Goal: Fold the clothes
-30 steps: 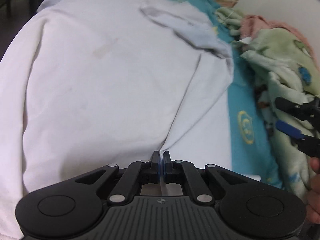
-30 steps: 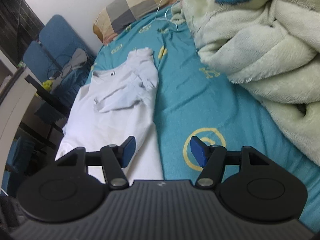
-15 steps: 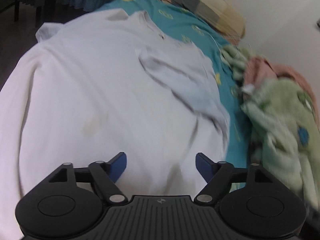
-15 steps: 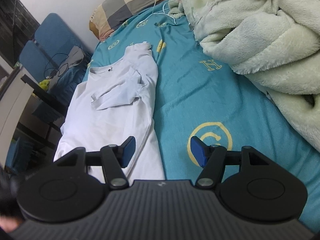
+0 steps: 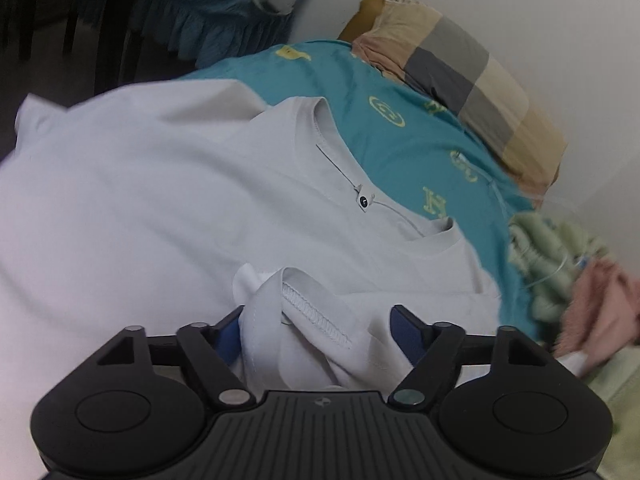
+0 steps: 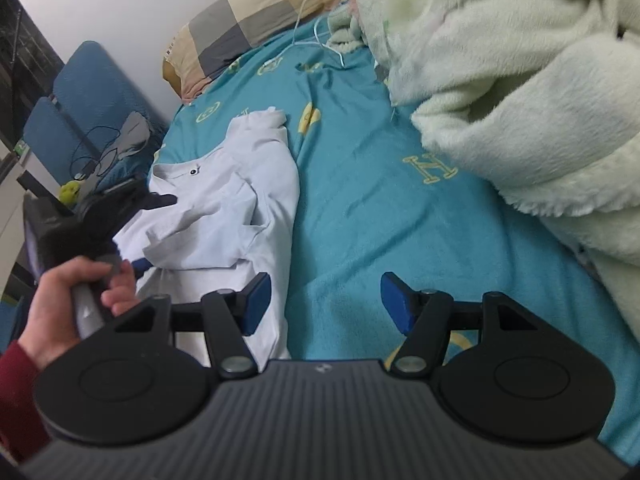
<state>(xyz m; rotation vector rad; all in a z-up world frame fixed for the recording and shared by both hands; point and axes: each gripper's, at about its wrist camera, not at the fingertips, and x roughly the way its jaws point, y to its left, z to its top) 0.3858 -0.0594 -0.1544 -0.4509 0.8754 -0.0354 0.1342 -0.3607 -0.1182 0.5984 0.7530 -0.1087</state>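
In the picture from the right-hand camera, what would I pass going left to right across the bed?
Hand holding the other tongs → white T-shirt → bare teal bedsheet → fluffy pale green blanket.

Yellow letters "H" and "N" printed on the teal bedsheet (image 6: 360, 184)

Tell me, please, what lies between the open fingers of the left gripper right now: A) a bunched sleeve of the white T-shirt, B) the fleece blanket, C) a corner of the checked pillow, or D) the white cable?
A: in the left wrist view the left gripper stands open around a bunched sleeve of the white T-shirt, hem stitching showing.
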